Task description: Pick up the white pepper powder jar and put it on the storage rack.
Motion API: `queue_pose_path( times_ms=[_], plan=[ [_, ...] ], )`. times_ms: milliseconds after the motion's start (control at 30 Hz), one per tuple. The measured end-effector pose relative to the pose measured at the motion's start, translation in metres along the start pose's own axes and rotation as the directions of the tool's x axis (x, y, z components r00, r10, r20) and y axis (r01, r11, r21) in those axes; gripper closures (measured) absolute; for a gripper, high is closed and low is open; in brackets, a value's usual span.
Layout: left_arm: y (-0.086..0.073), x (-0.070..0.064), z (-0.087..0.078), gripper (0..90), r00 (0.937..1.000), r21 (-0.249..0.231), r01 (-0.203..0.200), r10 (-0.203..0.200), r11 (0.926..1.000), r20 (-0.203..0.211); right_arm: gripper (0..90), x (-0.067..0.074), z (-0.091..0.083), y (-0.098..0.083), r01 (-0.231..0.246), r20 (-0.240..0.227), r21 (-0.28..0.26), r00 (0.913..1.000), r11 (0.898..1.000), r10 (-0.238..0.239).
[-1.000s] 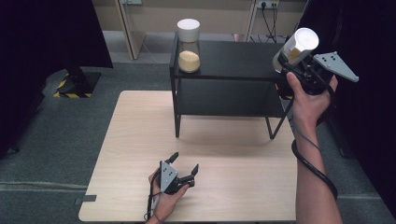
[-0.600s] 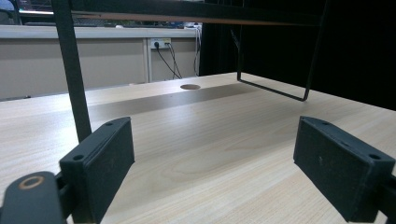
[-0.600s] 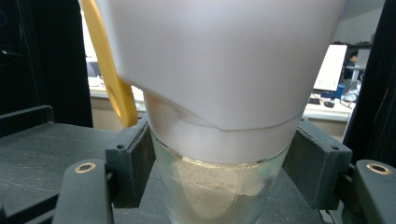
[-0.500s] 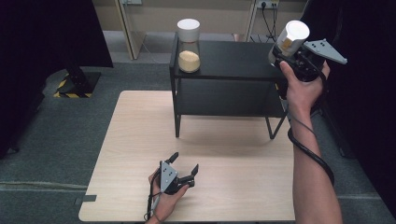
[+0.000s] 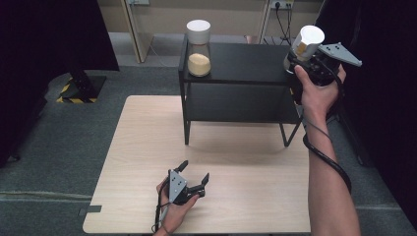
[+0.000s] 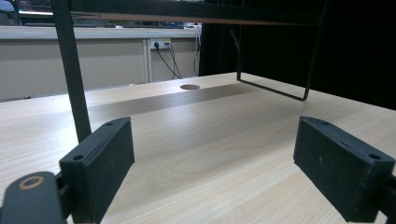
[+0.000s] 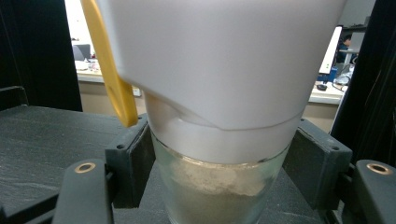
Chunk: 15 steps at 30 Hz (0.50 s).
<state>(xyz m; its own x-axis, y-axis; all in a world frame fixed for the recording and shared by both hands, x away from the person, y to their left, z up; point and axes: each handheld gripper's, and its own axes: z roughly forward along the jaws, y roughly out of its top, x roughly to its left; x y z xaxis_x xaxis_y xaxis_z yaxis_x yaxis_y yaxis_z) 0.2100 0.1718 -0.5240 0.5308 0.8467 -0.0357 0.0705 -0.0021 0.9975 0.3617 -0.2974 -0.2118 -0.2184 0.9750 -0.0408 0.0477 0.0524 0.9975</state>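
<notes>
Light wooden table (image 5: 147,147), black two-tier shelf (image 5: 236,64) on it, no readable writing anywhere. Right gripper (image 5: 301,58) clamped on white-lidded glass jar (image 5: 306,42) above shelf's right end. Left gripper (image 5: 194,178) spread wide, low over table.

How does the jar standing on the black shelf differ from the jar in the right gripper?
The jar on the shelf stands free and upright at the left end of the black shelf; the held jar is clamped in the right gripper at the right end, tilted. The held jar shows a yellow strip by its lid. Both are glass, white-lidded, partly filled with pale powder.
</notes>
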Motion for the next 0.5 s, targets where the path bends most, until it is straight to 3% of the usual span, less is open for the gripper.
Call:
queue_pose_path(
  times_ms=[500],
  plan=[
    [-0.0004,0.0,-0.0001,11.9,1.0,-0.002,-0.002,0.002,1.0,0.001,30.3,0.0002,0.0098,0.0016,0.005,0.0,0.006,1.0,1.0,-0.005]
  ],
)
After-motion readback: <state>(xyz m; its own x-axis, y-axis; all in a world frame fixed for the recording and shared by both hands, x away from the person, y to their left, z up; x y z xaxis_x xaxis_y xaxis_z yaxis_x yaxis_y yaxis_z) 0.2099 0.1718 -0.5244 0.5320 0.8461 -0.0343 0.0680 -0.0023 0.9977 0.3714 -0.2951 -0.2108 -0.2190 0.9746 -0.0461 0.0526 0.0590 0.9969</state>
